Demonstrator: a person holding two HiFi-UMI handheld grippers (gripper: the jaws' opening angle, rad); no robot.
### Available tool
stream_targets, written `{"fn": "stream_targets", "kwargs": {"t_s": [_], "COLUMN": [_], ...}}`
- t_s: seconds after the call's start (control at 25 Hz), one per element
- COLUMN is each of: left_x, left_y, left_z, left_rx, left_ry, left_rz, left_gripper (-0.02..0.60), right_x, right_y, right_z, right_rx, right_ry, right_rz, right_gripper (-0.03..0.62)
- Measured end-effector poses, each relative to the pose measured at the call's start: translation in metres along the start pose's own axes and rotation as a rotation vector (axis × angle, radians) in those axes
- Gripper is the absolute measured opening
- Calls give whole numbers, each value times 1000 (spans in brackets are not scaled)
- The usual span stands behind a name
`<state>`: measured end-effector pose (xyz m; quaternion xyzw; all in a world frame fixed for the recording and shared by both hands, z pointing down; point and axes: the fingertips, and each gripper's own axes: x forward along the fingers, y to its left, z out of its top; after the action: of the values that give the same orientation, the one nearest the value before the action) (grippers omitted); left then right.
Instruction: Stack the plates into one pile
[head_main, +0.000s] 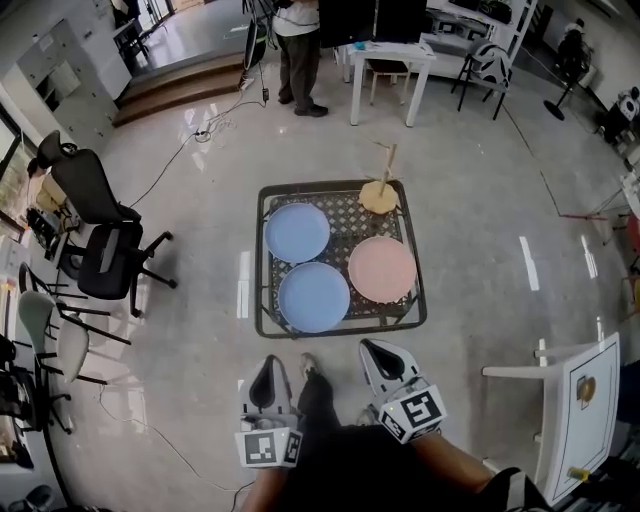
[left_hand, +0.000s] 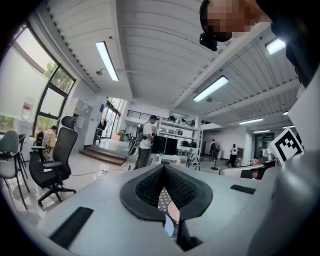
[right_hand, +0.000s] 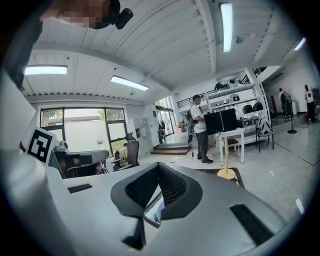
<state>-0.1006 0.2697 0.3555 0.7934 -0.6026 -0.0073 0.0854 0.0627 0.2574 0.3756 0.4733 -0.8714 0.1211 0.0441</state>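
Observation:
On a low black mesh table (head_main: 267, 310) lie three separate plates: a blue plate (head_main: 297, 232) at the back left, a second blue plate (head_main: 314, 296) at the front left and a pink plate (head_main: 382, 268) on the right. My left gripper (head_main: 267, 364) and right gripper (head_main: 376, 349) hover side by side just short of the table's near edge, both shut and empty. In the left gripper view the closed left gripper (left_hand: 164, 168) hides most of the table. In the right gripper view only a sliver of blue plate (right_hand: 158, 214) shows below the closed right gripper (right_hand: 159, 166).
A wooden stand (head_main: 380, 190) sits on the table's back right corner. Black office chairs (head_main: 105, 235) stand to the left and a white side table (head_main: 575, 390) to the right. Further back are a standing person (head_main: 298, 50) and a white desk (head_main: 390, 55).

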Motion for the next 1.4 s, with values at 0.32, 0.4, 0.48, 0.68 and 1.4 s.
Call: {"fn": "stream_targets", "kwargs": {"t_s": [0.32,0.4,0.48,0.68,1.4], "left_x": [69,82,93,115,204], "left_y": [71,83,95,117,142], "left_z": [16,15,13,0,-38], "left_rx": [-28,-28,-26,-29,-21], "left_ry": [6,19,29,91,189], "left_rz": [-36,-57,-81,-120,-138], "left_gripper": [15,15,15,15,15], "right_x": [92,110,126,157,223], "right_y": [1,1,2,2,-46], "right_z": [15,16,17,21,3], "right_rx": [-7,-15,-23,-26,-21], "right_ry": [30,36,37,54,119], "right_rz": [-49,-62,-80,-110,-131], "right_gripper": [8,8,8,8,8]}}
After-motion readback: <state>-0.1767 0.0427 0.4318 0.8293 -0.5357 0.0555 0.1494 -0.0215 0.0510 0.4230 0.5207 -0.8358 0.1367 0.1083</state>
